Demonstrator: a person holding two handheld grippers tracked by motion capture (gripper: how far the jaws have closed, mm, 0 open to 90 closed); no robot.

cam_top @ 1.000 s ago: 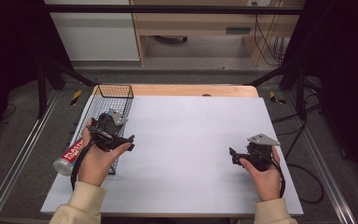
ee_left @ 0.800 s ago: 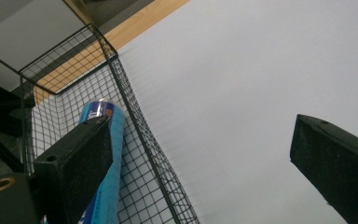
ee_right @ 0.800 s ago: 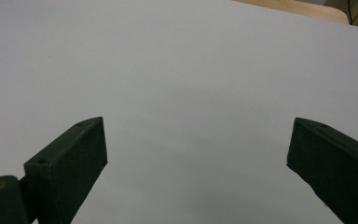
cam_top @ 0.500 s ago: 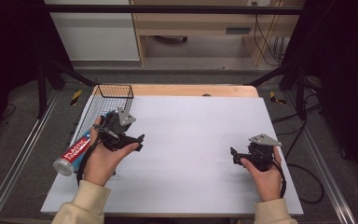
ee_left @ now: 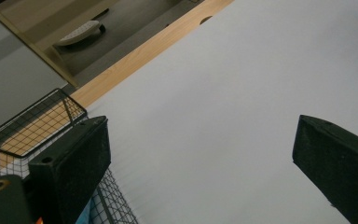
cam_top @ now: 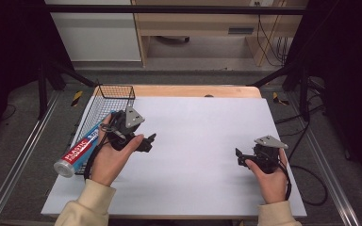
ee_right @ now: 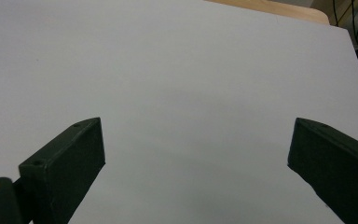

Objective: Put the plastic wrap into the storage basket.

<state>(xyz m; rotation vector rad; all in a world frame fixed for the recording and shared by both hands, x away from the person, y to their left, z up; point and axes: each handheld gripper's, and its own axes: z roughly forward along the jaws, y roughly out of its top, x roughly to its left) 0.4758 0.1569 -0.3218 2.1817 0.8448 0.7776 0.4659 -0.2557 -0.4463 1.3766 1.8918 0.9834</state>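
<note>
I see bare white table [cam_top: 202, 141] ahead of both tools. The wire basket [cam_top: 108, 101] holds the tube [cam_top: 78, 150], behind my left gripper [ee_left: 200, 154], jaws spread. My right gripper [ee_right: 196, 163] is spread too, empty. Stowing looks finished.

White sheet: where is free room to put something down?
The white sheet is bare between the left gripper and the right gripper, and up to the wooden edge. It is crowded at the left, by the basket and tube.
</note>
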